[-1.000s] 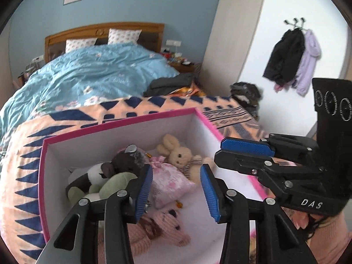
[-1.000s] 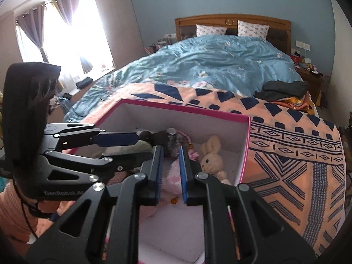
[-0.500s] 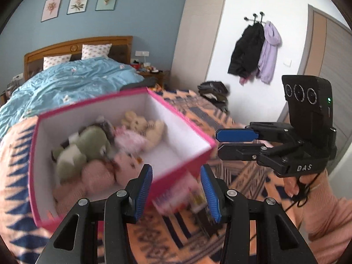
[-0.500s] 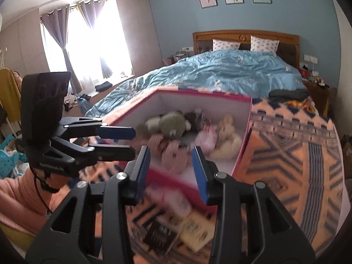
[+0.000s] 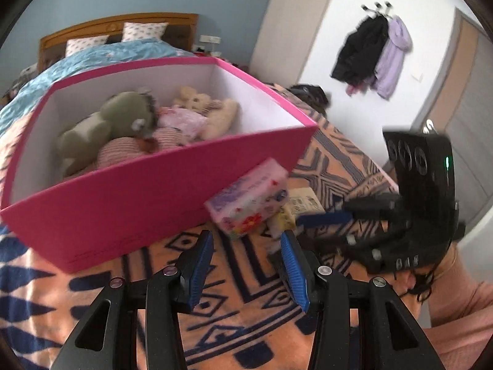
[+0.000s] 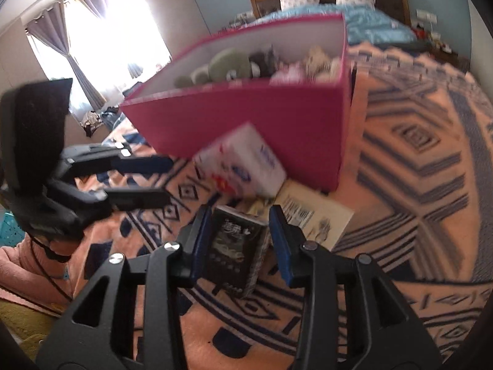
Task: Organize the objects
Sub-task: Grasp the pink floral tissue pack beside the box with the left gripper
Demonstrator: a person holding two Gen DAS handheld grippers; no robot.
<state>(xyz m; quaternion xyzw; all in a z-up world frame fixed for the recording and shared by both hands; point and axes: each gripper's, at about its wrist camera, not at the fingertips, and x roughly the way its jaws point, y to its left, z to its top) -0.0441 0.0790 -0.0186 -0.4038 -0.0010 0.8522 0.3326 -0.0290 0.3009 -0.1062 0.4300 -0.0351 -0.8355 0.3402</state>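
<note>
Plush toys (image 5: pixel 148 126) already fill the pink cardboard box (image 5: pixel 172 197); beside it, floral tissue pack (image 5: pixel 249 197) and black booklet (image 6: pixel 235 246) remain. Both hand-held grippers, left (image 5: pixel 246 265) and right (image 6: pixel 240 240), stand apart, empty.

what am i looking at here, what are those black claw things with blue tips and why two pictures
Those are two hand-held grippers, one in each of a person's hands, and each carries a wide-angle camera looking along its fingers. So there are two pictures: one from the left gripper, one from the right gripper. Each view also shows the other gripper off to the side. Both hang over a patterned blanket on a bed. On it sit a pink box full of plush toys, a floral tissue pack leaning on the box, some paper, and a dark small box. Both grippers are open and hold nothing; the dark box lies between the right one's fingers.
</note>
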